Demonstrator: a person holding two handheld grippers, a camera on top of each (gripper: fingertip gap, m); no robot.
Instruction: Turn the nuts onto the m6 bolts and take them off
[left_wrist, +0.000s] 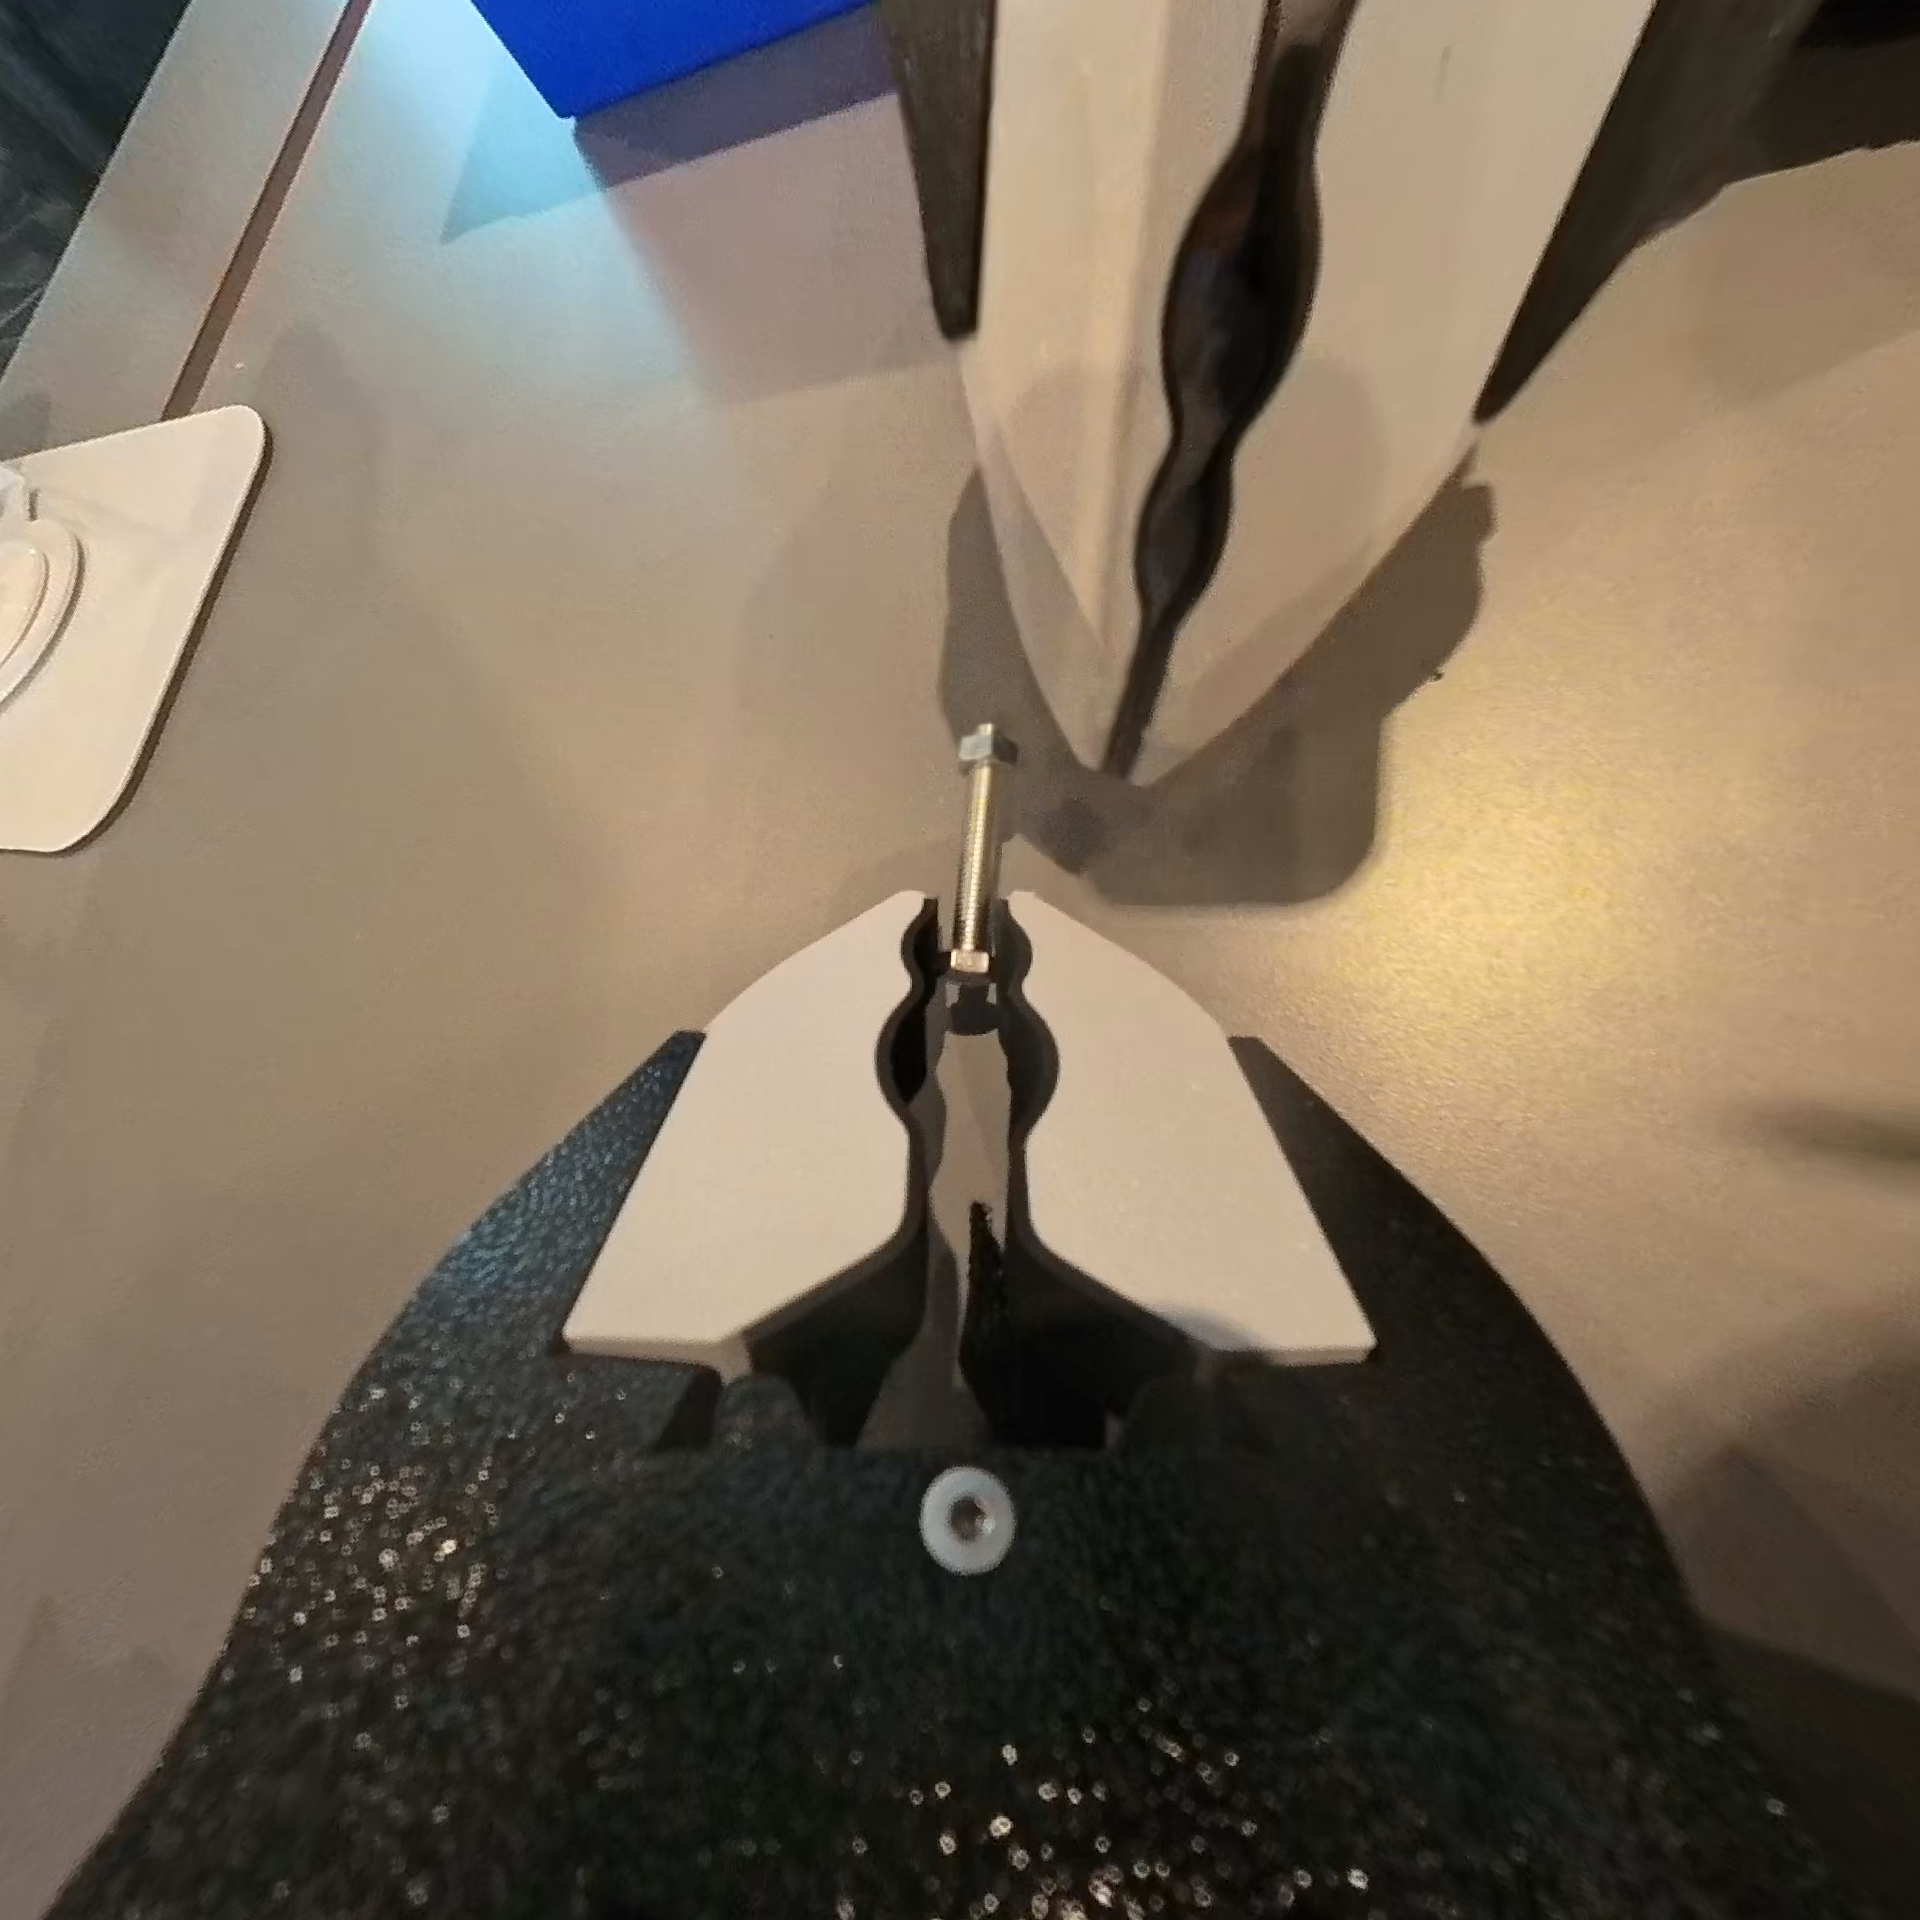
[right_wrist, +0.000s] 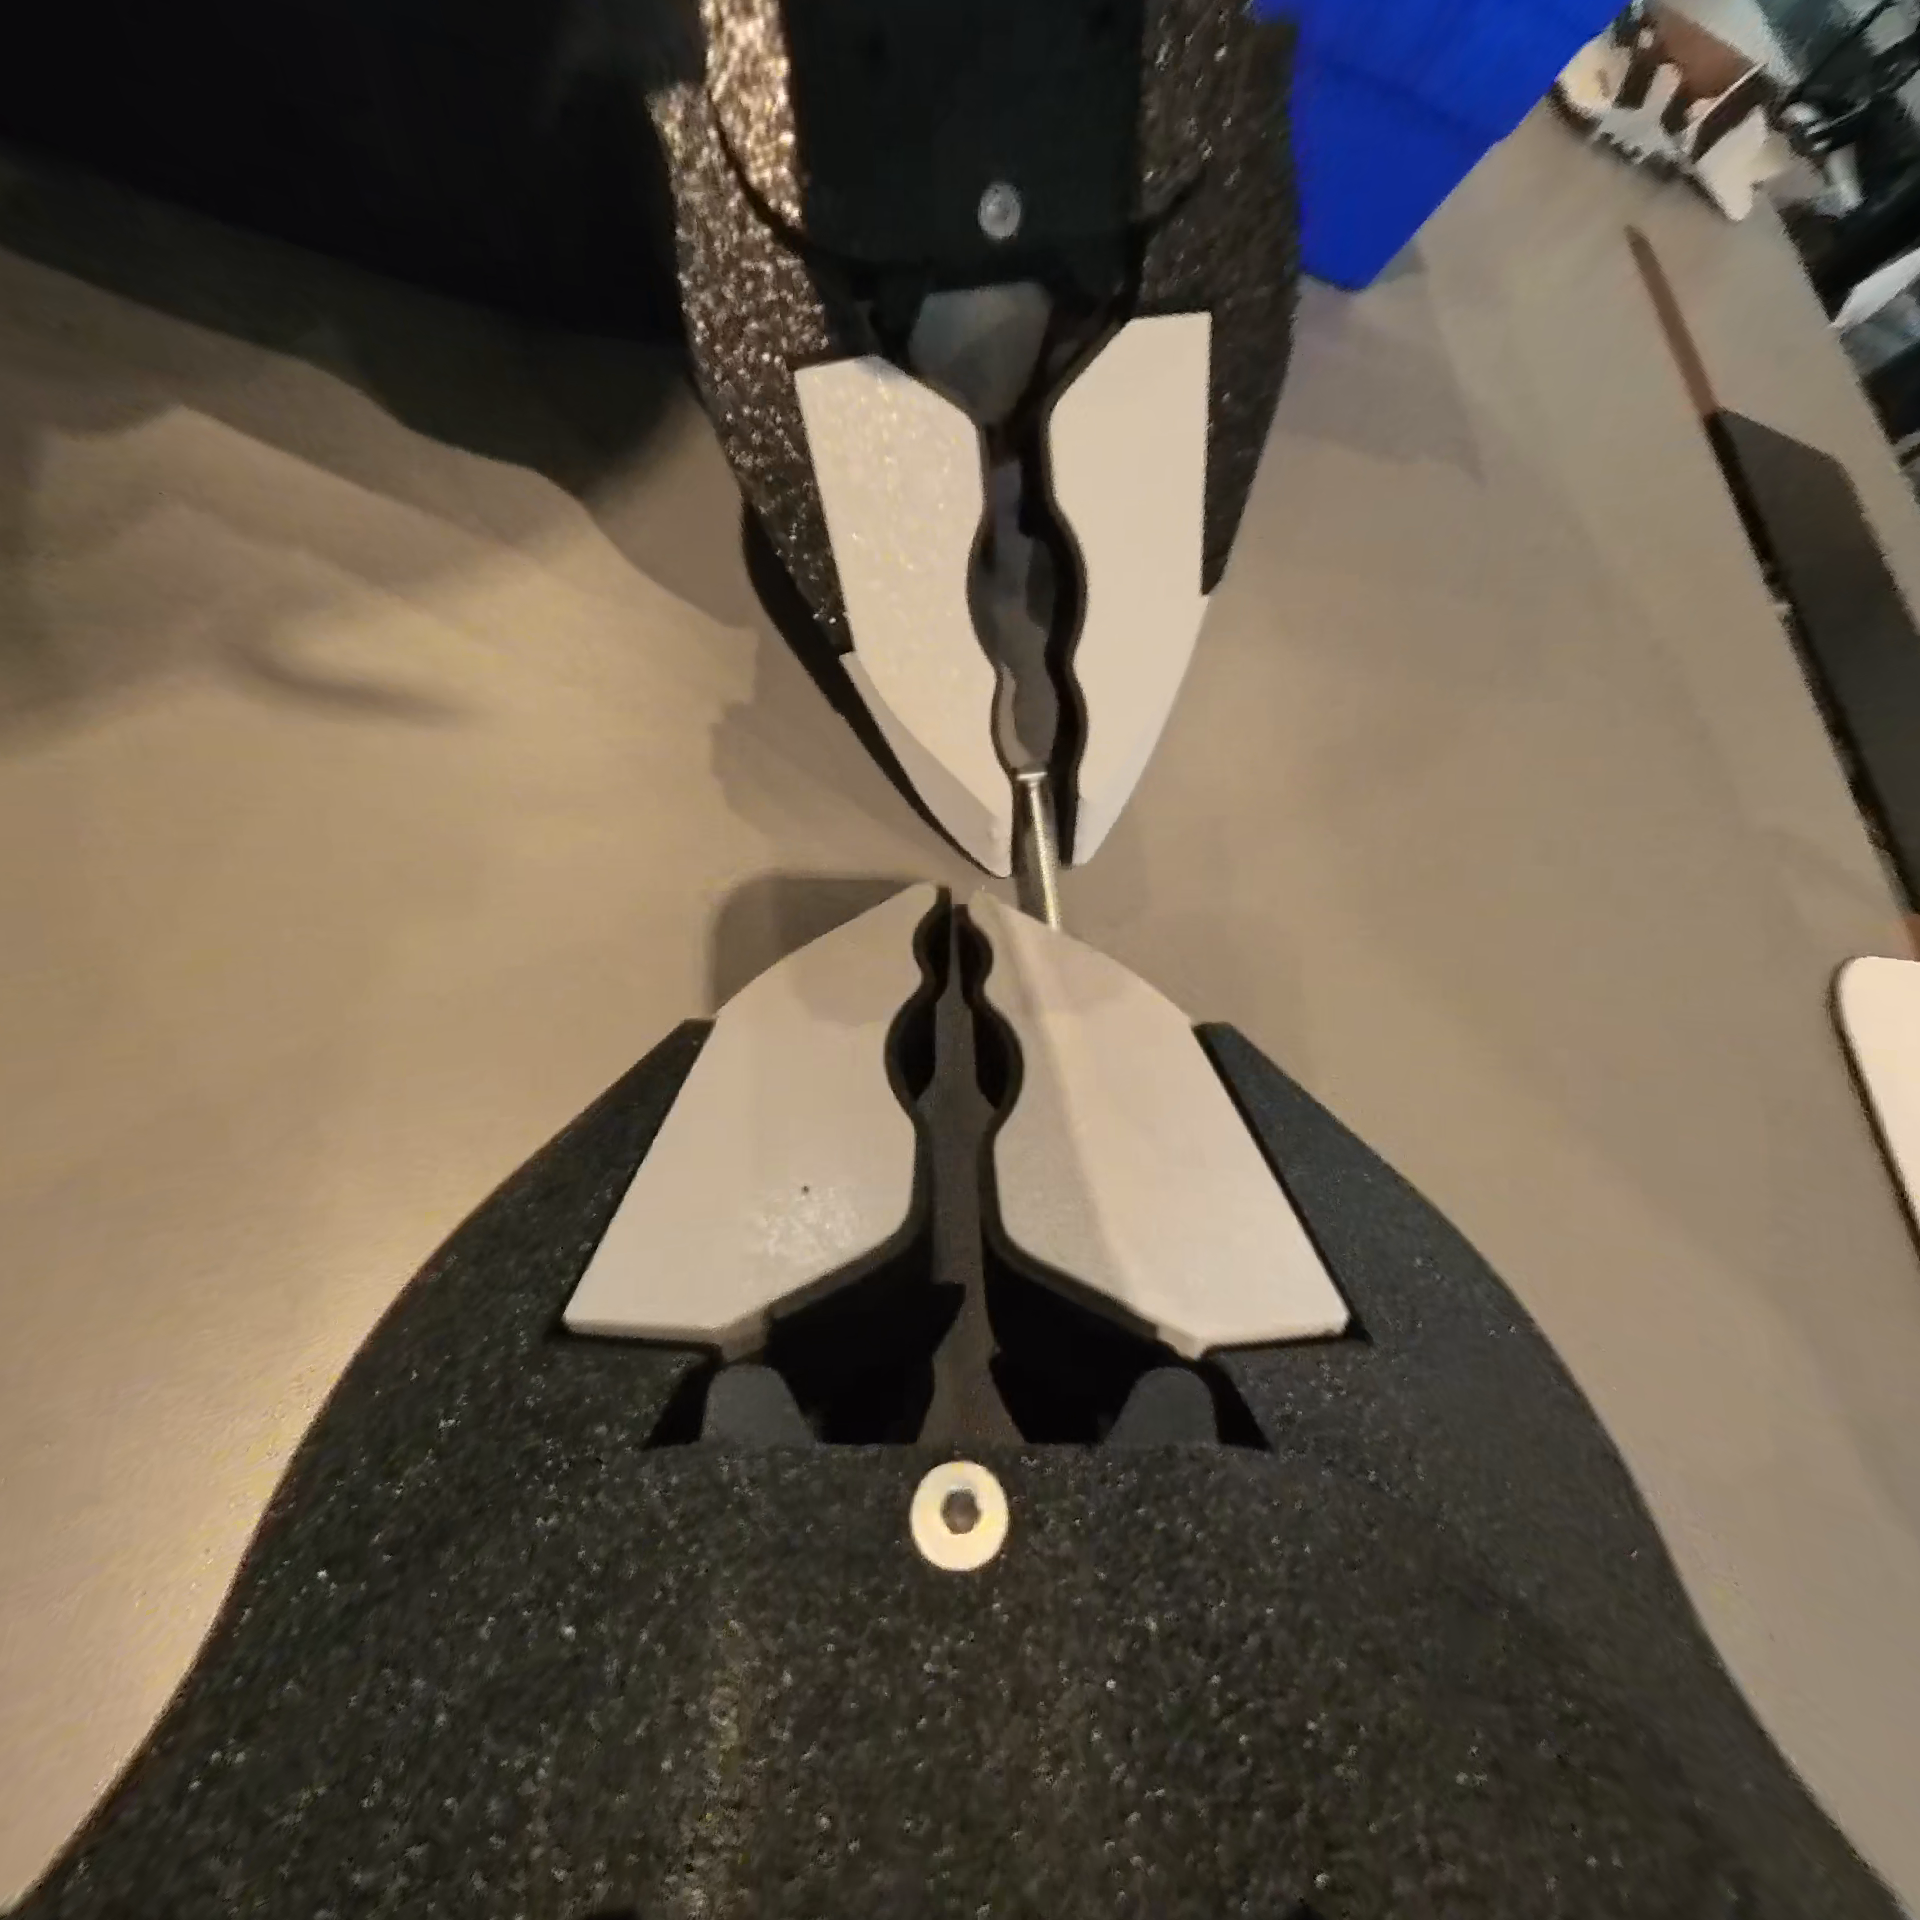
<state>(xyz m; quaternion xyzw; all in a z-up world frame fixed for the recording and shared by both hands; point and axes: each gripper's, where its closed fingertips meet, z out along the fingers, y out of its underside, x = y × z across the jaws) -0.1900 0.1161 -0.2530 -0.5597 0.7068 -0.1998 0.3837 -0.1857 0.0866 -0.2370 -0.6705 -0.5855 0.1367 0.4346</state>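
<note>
In the left wrist view my left gripper (left_wrist: 971, 906) is shut on the head end of a silver m6 bolt (left_wrist: 978, 842). The bolt points forward above the beige table, with a nut (left_wrist: 984, 745) on its far tip. My right gripper (left_wrist: 1127, 753) comes in from above with its jaws closed, just right of the nut and apart from it. In the right wrist view my right gripper (right_wrist: 956, 902) is shut with nothing between its fingers. The left gripper (right_wrist: 1039, 860) faces it, holding the bolt (right_wrist: 1041, 852). The bolt's tip passes behind my right finger, so the nut is hidden there.
A white flat pad (left_wrist: 114, 623) lies at the table's left; its corner shows in the right wrist view (right_wrist: 1886, 1091). A blue box (left_wrist: 665, 52) stands at the back and also shows in the right wrist view (right_wrist: 1434, 135). A dark strip (right_wrist: 1818, 582) lies on the table.
</note>
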